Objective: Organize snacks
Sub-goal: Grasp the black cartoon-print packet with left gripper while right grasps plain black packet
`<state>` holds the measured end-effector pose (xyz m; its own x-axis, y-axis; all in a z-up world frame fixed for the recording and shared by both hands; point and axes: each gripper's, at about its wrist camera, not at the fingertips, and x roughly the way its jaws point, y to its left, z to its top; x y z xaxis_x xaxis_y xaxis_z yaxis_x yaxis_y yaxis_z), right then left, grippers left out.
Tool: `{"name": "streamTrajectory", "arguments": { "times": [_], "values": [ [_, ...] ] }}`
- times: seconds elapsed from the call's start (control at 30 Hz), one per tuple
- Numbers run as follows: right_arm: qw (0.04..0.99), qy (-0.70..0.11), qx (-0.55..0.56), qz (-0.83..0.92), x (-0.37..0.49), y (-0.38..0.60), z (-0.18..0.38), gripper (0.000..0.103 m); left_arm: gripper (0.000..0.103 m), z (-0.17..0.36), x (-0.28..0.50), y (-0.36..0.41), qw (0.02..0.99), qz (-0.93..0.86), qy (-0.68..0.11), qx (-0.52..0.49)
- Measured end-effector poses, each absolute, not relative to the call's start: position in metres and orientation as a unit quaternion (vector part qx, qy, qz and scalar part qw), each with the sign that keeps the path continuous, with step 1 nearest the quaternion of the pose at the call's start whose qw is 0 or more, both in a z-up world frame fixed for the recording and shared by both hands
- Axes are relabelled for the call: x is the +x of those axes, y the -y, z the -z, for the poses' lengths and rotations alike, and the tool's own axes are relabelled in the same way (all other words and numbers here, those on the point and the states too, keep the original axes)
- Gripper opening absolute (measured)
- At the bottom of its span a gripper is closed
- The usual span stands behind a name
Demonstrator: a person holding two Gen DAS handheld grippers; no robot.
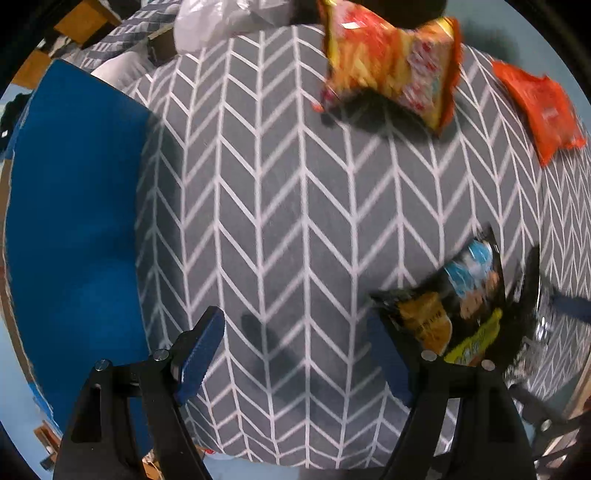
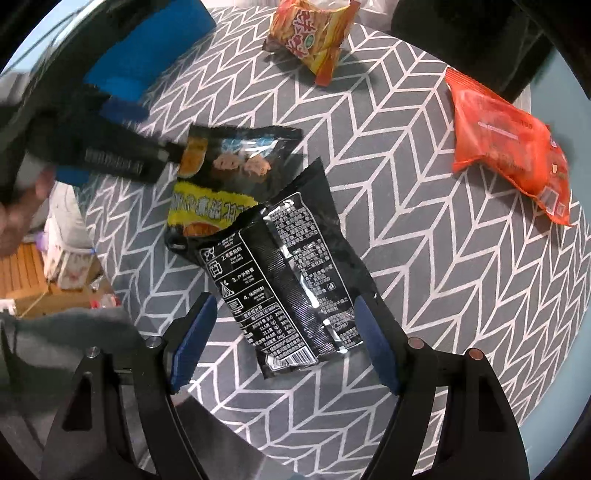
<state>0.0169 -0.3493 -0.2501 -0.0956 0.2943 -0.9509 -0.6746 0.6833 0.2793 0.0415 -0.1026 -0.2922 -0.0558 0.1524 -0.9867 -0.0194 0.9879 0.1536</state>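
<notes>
Several snack bags lie on a round table with a grey herringbone cloth (image 1: pixel 280 206). A black bag with a yellow band (image 1: pixel 454 314) lies just right of my open, empty left gripper (image 1: pixel 295 350); it also shows in the right wrist view (image 2: pixel 225 173), partly under a second black bag lying back side up (image 2: pixel 291 273). My right gripper (image 2: pixel 284 343) is open, its fingers astride that second bag's near end. An orange-yellow chip bag (image 1: pixel 391 62) (image 2: pixel 314 33) stands at the far side. A flat orange packet (image 1: pixel 543 110) (image 2: pixel 506 147) lies at the right.
A blue box (image 1: pixel 74 221) (image 2: pixel 147 55) sits at the table's left edge. White plastic bags (image 1: pixel 210 22) and clutter lie beyond the far edge. In the right wrist view the left gripper and the hand holding it (image 2: pixel 103 147) reach in from the left, over the table.
</notes>
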Motion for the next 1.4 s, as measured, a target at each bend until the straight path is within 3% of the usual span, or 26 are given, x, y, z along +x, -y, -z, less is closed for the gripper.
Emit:
{"name": "streamTrajectory", "arguments": {
  "times": [0.23,0.5,0.73,0.83,1.23,1.4],
  "values": [
    [0.662,-0.646,-0.178,-0.336,0.025,0.331,0.261,0.077,0.080,0.280,0.050,0.066,0.680,-0.066,-0.731,-0.001],
    [0.681,-0.693,-0.043,-0.233,0.060,0.375,0.262,0.070,0.082,0.255,0.024,0.071,0.661,-0.049,-0.744,-0.088],
    [0.690,-0.710,0.042,-0.129,0.083,0.431,0.266,0.070,0.087,0.259,0.019,0.112,0.650,-0.048,-0.749,-0.118],
    [0.691,-0.707,0.064,-0.132,0.087,0.442,0.267,0.076,0.087,0.258,0.018,0.133,0.646,-0.051,-0.750,-0.133],
    [0.694,-0.701,0.094,-0.138,0.071,0.486,0.254,0.076,0.090,0.347,0.053,0.207,0.624,-0.095,-0.766,-0.121],
    [0.697,-0.699,0.086,-0.135,0.069,0.482,0.249,0.077,0.093,0.356,0.058,0.215,0.636,-0.087,-0.760,-0.101]
  ]
}}
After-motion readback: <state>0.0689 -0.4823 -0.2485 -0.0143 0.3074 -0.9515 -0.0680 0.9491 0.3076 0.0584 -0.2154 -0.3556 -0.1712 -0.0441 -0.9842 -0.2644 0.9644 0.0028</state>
